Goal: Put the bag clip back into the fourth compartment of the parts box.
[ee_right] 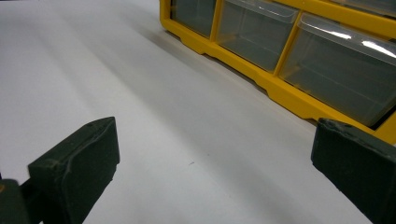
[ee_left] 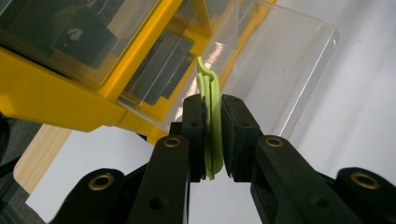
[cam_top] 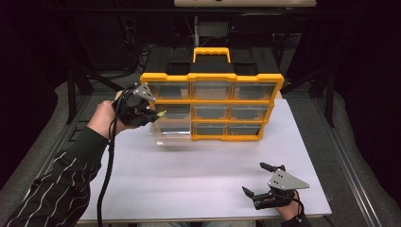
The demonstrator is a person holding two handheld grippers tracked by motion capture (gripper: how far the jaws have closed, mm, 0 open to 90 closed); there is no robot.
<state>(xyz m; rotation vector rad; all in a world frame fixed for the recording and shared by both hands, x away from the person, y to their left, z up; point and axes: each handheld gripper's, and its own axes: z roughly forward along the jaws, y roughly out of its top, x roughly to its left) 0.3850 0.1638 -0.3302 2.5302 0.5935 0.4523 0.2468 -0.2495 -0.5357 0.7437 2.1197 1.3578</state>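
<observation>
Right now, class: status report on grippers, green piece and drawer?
Left gripper shut on green piece, above open drawer. Right gripper open, idle on table. Nothing in the way.

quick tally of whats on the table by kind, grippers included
yellow drawer organizer: 1
clear drawers in it: 9, the bottom-left drawer pulled out
green clip: 1, clamped in the left gripper
grippers: 2, left gripper and right gripper
total: 13
</observation>
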